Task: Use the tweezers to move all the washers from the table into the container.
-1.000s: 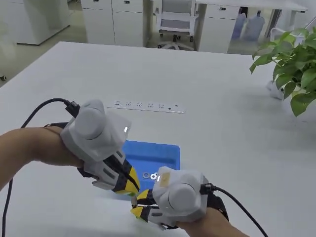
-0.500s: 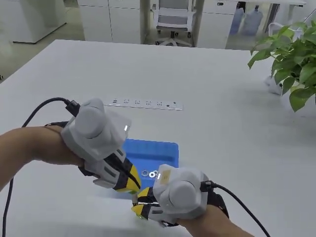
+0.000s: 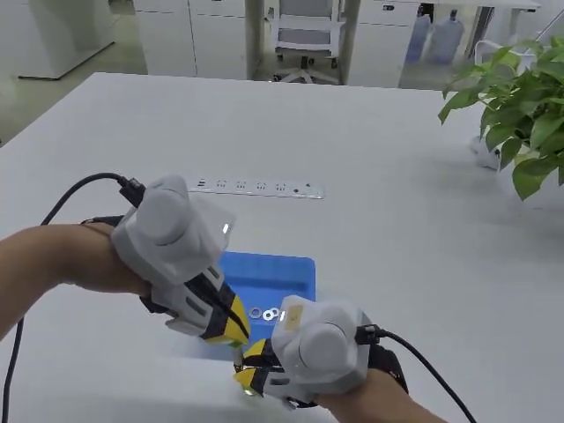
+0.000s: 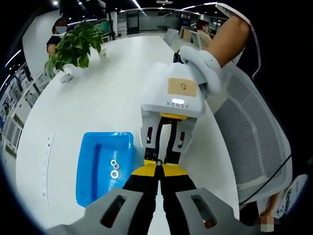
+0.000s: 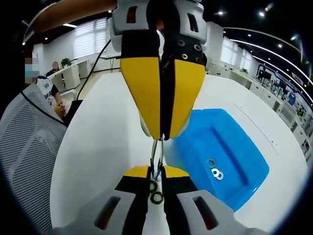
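A blue container [image 3: 280, 275] lies on the white table, with two washers [image 3: 263, 314] inside it, also seen as washers [image 4: 115, 169] and washers [image 5: 214, 172]. My left gripper [image 3: 231, 331] and right gripper [image 3: 249, 368] meet tip to tip at the container's near edge. Thin metal tweezers [image 5: 157, 155] run from the left gripper's yellow fingers [image 5: 161, 93] down into my right gripper [image 5: 156, 172]. Both pairs of jaws are shut on them. Two dark washers [image 5: 156, 194] lie on the table between the right jaws. In the left gripper view my left gripper [image 4: 157, 170] touches the right gripper's fingers [image 4: 162, 147].
A power strip [image 3: 261, 188] lies on the table beyond the container. A potted plant [image 3: 520, 115] stands at the far right. Office chairs [image 3: 304, 35] and cabinets are behind the table. Cables [image 3: 62, 207] trail from both grippers. A mesh chair [image 4: 254, 147] is by the table edge.
The head camera has tilted a little, so the scene sits slightly lower and to the left. Both grippers stay pressed together at the container's near edge.
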A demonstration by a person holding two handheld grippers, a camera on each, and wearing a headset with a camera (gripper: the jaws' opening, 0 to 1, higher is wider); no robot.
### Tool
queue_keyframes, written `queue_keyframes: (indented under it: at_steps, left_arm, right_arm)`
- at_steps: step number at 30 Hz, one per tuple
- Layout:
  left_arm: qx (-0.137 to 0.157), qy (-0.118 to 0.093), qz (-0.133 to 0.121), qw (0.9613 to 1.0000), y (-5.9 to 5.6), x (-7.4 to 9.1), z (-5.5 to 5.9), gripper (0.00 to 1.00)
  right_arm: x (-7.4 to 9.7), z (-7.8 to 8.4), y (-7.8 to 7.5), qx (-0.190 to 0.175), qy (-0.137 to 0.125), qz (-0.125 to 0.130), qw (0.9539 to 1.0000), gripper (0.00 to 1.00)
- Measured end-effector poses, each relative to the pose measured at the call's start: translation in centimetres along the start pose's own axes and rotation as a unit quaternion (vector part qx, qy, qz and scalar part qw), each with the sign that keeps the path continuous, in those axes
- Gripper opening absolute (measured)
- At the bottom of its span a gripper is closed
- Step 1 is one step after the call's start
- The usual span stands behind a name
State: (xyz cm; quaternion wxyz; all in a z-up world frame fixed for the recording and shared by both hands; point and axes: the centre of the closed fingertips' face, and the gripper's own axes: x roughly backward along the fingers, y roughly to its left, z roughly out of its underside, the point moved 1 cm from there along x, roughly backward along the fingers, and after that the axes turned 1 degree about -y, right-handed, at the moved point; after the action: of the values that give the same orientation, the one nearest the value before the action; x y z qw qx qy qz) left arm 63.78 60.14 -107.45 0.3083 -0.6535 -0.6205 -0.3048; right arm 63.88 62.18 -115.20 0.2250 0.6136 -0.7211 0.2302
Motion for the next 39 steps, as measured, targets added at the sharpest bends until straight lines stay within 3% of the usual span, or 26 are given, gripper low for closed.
queue_keyframes:
  at_steps: [14,39]
  left_arm:
    - [-0.003,0.001,-0.001,1.0,0.0,0.1,0.0,0.05]
    - [-0.009,-0.007,0.0,0.9999,-0.3,2.2,-2.9,0.05]
  right_arm:
    - [0.1,0.0,0.0,-0.003,0.002,0.002,1.0,0.09]
    - [2.7,-2.4,-0.3,0.0,-0.011,0.009,0.9999,0.09]
